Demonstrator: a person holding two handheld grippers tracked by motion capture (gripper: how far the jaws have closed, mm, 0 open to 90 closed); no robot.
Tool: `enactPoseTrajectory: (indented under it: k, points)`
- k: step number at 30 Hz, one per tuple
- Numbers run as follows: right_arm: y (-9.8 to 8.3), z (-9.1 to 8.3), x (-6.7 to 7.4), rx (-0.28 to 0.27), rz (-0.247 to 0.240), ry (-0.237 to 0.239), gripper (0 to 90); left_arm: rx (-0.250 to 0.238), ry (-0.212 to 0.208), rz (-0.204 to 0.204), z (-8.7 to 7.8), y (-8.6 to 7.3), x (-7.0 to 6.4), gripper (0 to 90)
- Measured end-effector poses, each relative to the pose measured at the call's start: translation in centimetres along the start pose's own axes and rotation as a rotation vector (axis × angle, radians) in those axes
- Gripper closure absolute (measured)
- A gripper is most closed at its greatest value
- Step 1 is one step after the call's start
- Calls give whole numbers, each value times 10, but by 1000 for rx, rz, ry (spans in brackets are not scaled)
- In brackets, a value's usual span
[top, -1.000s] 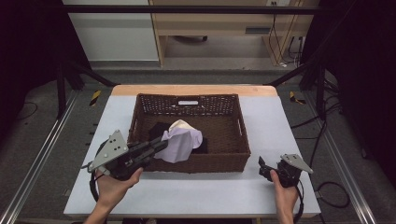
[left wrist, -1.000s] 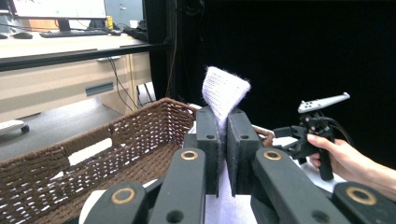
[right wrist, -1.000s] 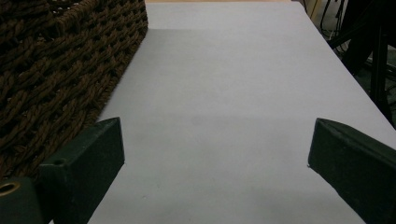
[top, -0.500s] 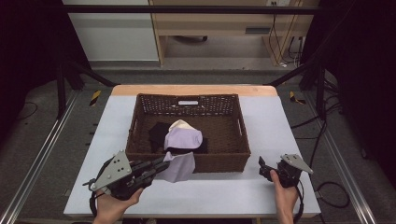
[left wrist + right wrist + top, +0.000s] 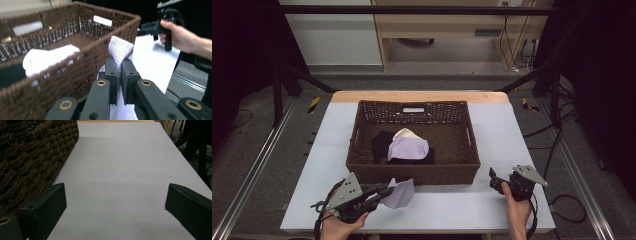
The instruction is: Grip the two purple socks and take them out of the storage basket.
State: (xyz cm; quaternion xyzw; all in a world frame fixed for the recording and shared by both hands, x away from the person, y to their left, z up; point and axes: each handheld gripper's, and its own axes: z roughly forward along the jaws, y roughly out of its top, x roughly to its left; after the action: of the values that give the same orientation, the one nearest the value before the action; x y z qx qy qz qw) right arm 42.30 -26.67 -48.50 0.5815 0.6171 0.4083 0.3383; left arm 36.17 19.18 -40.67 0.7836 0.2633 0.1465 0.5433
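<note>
So far, judging by how things lie, one piece of cloth is out of the basket and the rest are yet to be taken. Table (image 5: 512, 130): one, pale grey, filling the lower centre of the high view. Wicker basket (image 5: 362, 150): one, brown, at the middle of the frame, with a slot handle in its far wall. Inside it, left of centre, lies a small heap of cloth: a black piece (image 5: 381, 144), a lilac piece (image 5: 408, 148) on top of it, and a cream piece (image 5: 406, 133) showing behind; three can be counted, and whether more lie beneath cannot be told.

Lilac cloth (image 5: 399, 193): one, at the lower left of the high view, just outside the basket's near wall, its loose end draped on the table. Left hand-held gripper (image 5: 381, 191): jaws pressed together on a fold of this cloth, as the left gripper view shows (image 5: 119, 51). Right hand-held gripper (image 5: 492, 178): lower right of the frame, well clear of the cloth, jaws standing wide apart over bare table with nothing between them.

Remaining, by this reading: releasing the lilac cloth on the table, then emptying the basket.
</note>
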Motion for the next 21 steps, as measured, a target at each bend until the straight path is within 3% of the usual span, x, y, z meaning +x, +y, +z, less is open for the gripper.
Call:
enactPoseTrajectory:
  k: [8, 16, 21]
  points:
    - [0, 0, 0, 2, 2, 0, 41, 89, 0, -31, 15, -23, 6, 843]
    - [0, 0, -1, 4, 2, 2, 41, 216, 69, -53, 27, -45, 23, 829]
    - [0, 0, -1, 6, 5, 4, 41, 216, 75, -56, 28, -47, 25, 761]
